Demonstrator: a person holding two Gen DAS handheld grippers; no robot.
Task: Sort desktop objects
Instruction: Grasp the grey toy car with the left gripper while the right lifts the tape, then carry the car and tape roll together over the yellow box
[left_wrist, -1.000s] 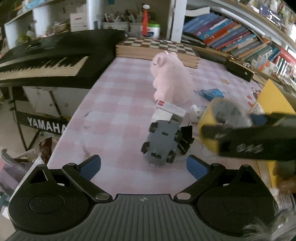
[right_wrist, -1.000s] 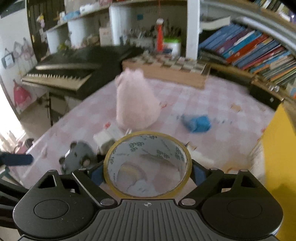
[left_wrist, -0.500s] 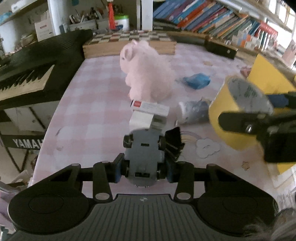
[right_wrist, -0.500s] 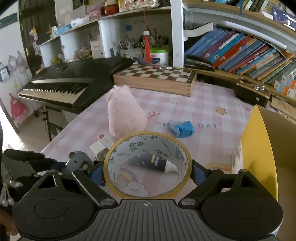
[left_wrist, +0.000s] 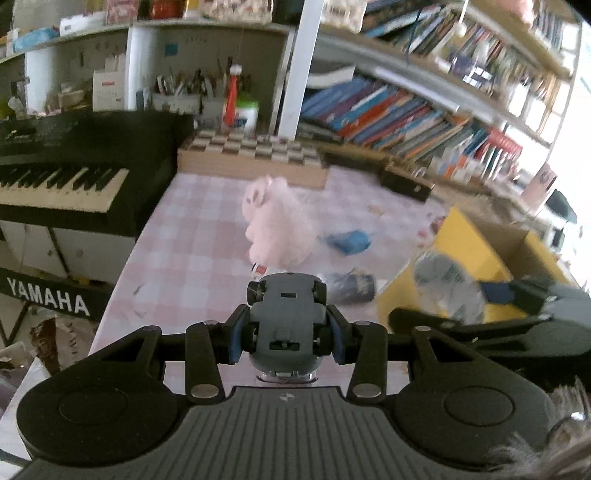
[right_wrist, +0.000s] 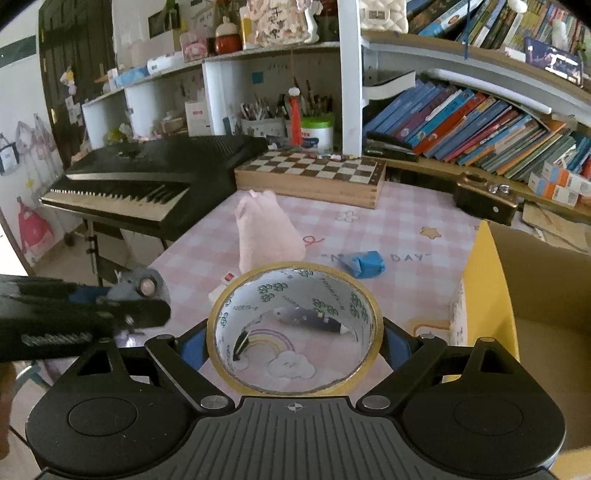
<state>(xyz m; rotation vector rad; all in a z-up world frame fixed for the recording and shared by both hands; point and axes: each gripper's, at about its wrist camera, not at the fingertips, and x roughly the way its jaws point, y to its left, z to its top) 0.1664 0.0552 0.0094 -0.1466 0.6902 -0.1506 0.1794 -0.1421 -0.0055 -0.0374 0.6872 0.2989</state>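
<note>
Pink-checked worktop (right_wrist: 406, 221) under soft daylight. Black Yamaha keyboard (right_wrist: 147, 177) on a stand along the left edge, white cabinet (left_wrist: 66, 251) beneath. White shelving (right_wrist: 229, 81) behind, crowded with pen pots and boxes. Leaning rows of books (right_wrist: 480, 125) to the right. Wooden chessboard (right_wrist: 314, 173) against the back.

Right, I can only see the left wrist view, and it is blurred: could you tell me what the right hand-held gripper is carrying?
Observer: The right hand-held gripper clamps a roll of tape, whose inner face has a green printed pattern.
Operator: Thank you. Is anything lying beyond the roll?
Observer: Yes. Seen through the roll, a dark tube lies on the tablecloth next to a rainbow print.
</note>
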